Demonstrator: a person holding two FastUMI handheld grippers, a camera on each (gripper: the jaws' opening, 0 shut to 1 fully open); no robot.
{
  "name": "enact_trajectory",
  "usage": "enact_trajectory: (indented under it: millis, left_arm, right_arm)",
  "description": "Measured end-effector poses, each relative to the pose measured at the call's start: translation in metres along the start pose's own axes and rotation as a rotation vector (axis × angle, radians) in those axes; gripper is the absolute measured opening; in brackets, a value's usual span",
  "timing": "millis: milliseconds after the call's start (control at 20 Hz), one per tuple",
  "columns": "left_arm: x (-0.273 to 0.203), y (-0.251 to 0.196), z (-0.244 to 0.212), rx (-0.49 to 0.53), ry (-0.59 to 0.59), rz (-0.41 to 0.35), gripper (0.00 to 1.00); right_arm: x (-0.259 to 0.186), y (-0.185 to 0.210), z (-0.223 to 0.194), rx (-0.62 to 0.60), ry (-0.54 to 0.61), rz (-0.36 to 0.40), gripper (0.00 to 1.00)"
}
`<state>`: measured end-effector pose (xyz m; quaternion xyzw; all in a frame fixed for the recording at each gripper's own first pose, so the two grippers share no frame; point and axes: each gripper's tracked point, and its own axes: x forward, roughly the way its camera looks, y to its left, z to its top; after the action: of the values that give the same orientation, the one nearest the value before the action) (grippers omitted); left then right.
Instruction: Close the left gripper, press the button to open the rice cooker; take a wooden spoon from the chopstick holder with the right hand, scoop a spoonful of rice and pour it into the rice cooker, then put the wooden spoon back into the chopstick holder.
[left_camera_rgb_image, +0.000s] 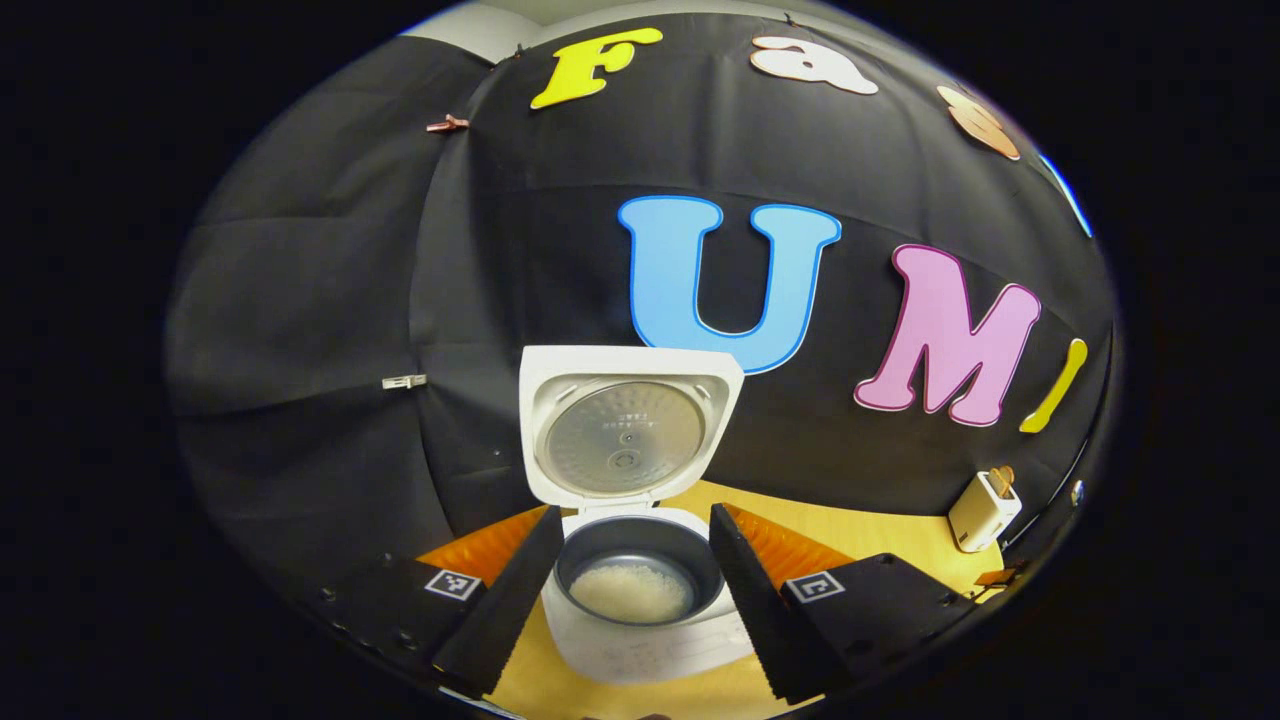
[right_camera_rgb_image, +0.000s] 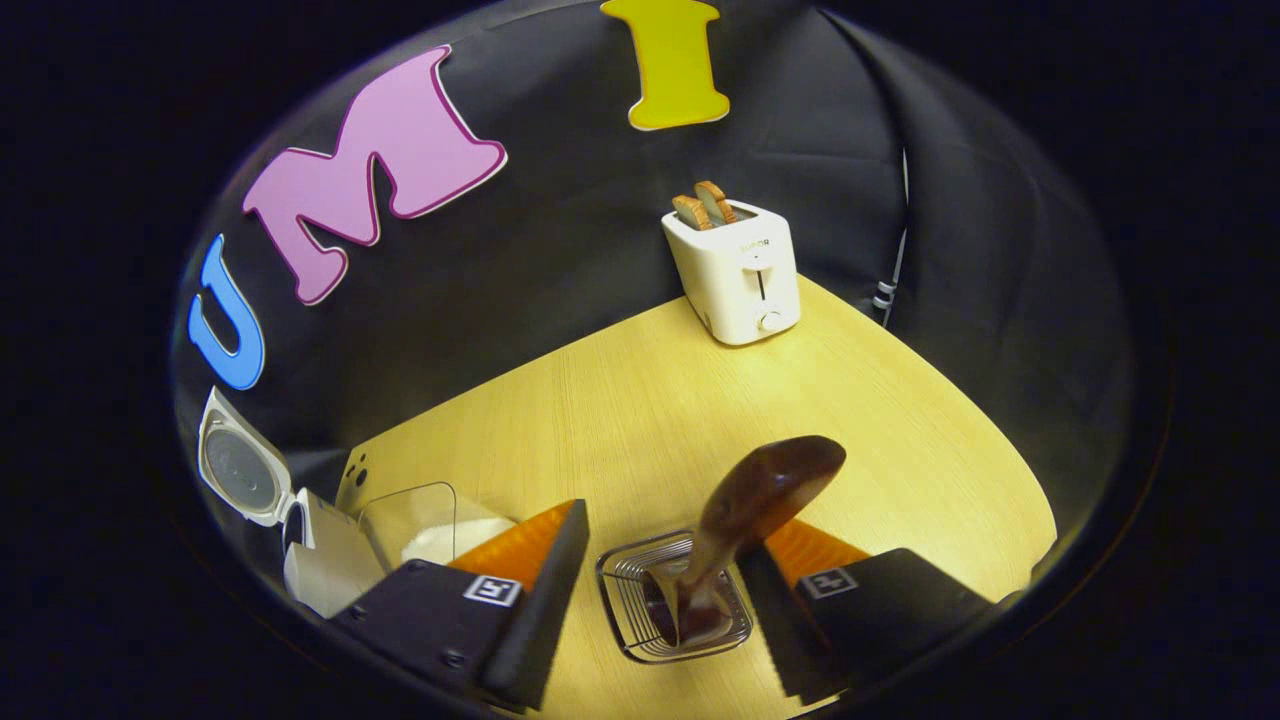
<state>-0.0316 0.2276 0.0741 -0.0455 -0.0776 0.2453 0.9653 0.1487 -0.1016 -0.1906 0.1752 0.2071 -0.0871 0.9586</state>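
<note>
Both fingers of the right gripper (right_camera_rgb_image: 660, 600) stand wide apart, gripping nothing; the wooden spoon (right_camera_rgb_image: 745, 520) stands in the wire chopstick holder (right_camera_rgb_image: 625, 605) between them, seemingly untouched. Ahead of the spread left gripper (left_camera_rgb_image: 630, 590), the rice cooker (left_camera_rgb_image: 640, 600) sits lid-up with rice (left_camera_rgb_image: 630, 590) inside.

Pale wooden table (right_camera_rgb_image: 640, 420) with toaster (right_camera_rgb_image: 738, 275), rice cooker (left_camera_rgb_image: 640, 610), chopstick holder (right_camera_rgb_image: 675, 600).
</note>
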Motion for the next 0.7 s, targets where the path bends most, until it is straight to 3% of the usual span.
enact_trajectory:
  millis: [50, 100, 300, 550, 700]
  left_arm:
    - [0.004, 0.000, 0.006, 0.009, -0.004, -0.002, 0.95]
    - [0.007, 0.002, 0.009, 0.019, 0.001, 0.003, 0.95]
    - [0.026, 0.010, 0.041, 0.044, -0.011, 0.010, 0.95]
    - [0.058, 0.027, 0.113, 0.055, -0.143, 0.019, 0.94]
    - [0.088, 0.032, 0.137, 0.068, -0.138, 0.035, 0.94]
  right_arm:
    - [-0.005, -0.002, 0.002, 0.006, -0.003, -0.008, 0.92]
    - [-0.011, -0.002, 0.003, 0.012, -0.002, -0.016, 0.97]
    - [-0.047, -0.010, 0.005, 0.036, -0.061, -0.072, 0.99]
    - [-0.088, -0.024, 0.001, -0.007, -0.112, -0.124, 0.98]
    - [-0.110, -0.034, -0.009, -0.006, -0.112, -0.156, 0.99]
